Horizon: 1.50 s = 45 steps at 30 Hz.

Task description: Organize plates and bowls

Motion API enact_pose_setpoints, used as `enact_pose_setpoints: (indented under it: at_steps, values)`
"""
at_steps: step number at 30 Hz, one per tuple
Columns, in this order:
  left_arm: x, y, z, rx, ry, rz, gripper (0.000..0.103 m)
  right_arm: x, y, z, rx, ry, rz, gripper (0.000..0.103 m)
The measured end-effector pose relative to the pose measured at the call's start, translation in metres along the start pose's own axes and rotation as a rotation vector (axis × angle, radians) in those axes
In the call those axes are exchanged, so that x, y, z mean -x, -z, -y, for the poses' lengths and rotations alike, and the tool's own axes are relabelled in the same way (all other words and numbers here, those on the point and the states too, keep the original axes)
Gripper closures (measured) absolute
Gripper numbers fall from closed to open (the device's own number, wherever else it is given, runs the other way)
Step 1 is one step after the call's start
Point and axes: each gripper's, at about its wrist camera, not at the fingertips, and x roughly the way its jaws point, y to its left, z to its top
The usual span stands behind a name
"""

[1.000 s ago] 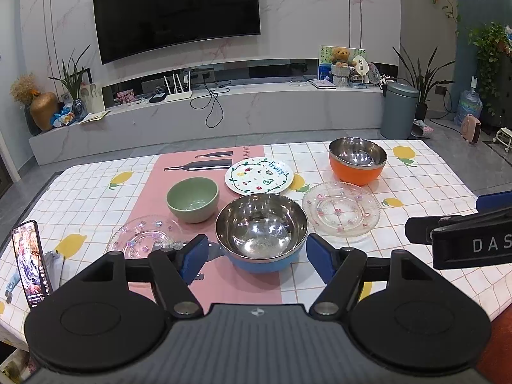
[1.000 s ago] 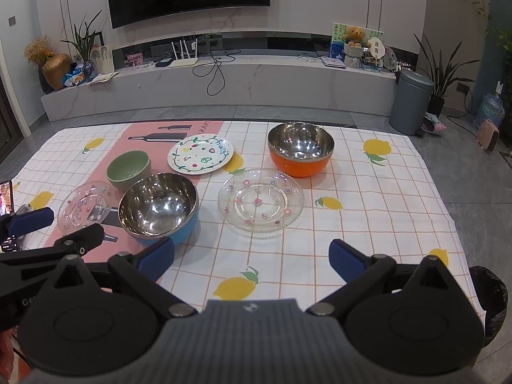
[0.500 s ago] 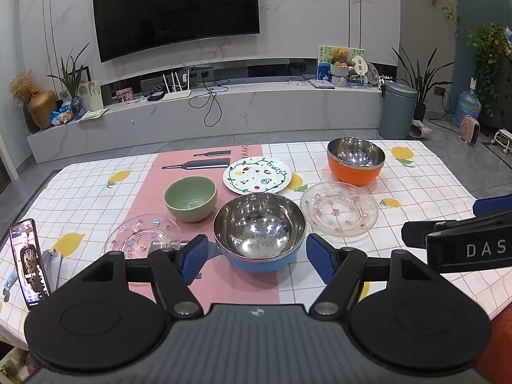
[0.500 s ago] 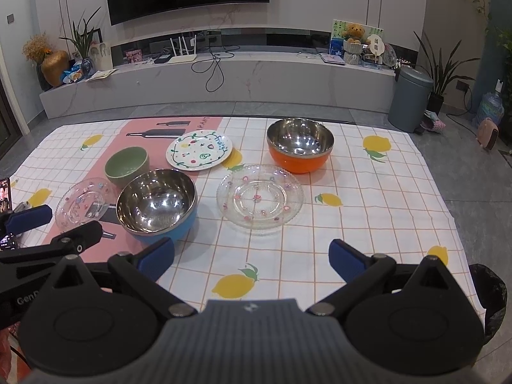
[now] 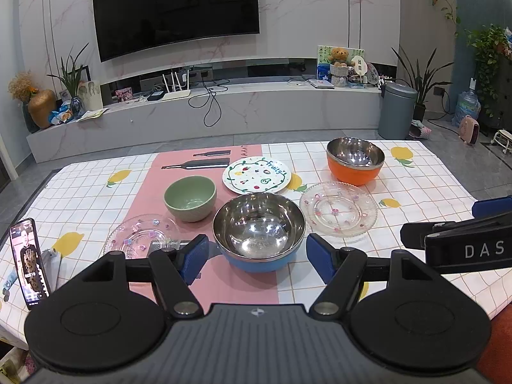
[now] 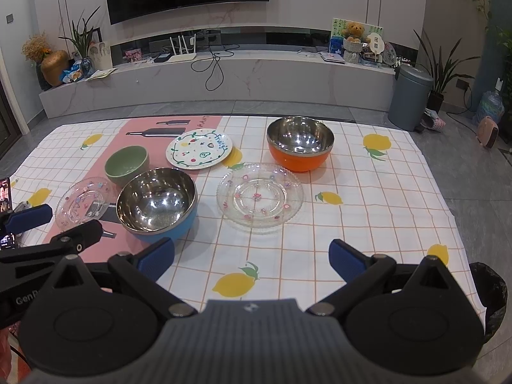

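Nothing is stacked yet: six pieces lie apart on the lemon-print checked tablecloth (image 6: 368, 198). The left gripper (image 5: 257, 257) is spread wide and empty, held low at the near edge, its blue pads flanking the steel-lined blue bowl (image 5: 258, 230), which lies straight ahead and just beyond the fingertips. The right gripper (image 6: 251, 256) is likewise wide open and holds nothing; the large clear glass plate with flower dots (image 6: 260, 199) lies directly ahead of it, farther off. The blue bowl therefore falls to the left gripper. Its likely partner, the steel-lined orange bowl (image 6: 300, 148), sits far right, nearer the right gripper. The green ceramic bowl (image 5: 190, 196), small glass plate (image 5: 140, 235) and white fruit-painted plate (image 5: 257, 176) lie left and far.
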Motion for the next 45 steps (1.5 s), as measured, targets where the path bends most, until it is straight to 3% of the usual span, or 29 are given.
enact_pose_setpoints:
  at_steps: [9,17,19,20,24,29,33,42,45]
  values:
    - [-0.002,0.001,-0.002,0.013,0.014,-0.01,0.021,-0.002,0.001,0.0,-0.011,-0.003,-0.003,0.003]
    - [-0.02,0.002,-0.028,0.096,0.115,-0.029,0.025,-0.02,0.006,0.01,-0.074,-0.06,0.001,0.003]
    - [-0.027,-0.002,-0.035,0.11,0.12,-0.036,0.029,-0.029,0.003,0.01,-0.09,-0.085,-0.022,0.007]
    - [-0.031,-0.005,-0.039,0.125,0.126,-0.042,0.031,-0.033,0.001,0.008,-0.095,-0.091,-0.035,0.015]
    - [-0.052,-0.015,-0.063,0.216,0.147,-0.094,0.031,-0.052,-0.013,-0.003,-0.07,-0.113,-0.067,0.029]
    - [-0.082,-0.026,-0.089,0.282,0.137,-0.157,0.031,-0.083,-0.037,-0.019,-0.057,-0.128,-0.106,0.03]
    - [-0.107,-0.031,-0.106,0.31,0.135,-0.206,0.022,-0.118,-0.054,-0.031,-0.081,-0.128,-0.164,0.03]
    - [-0.161,-0.025,-0.129,0.386,0.177,-0.326,0.022,-0.187,-0.066,-0.048,-0.152,-0.108,-0.307,0.029]
    - [-0.173,-0.022,-0.13,0.402,0.21,-0.357,0.027,-0.198,-0.066,-0.053,-0.151,-0.11,-0.326,0.036]
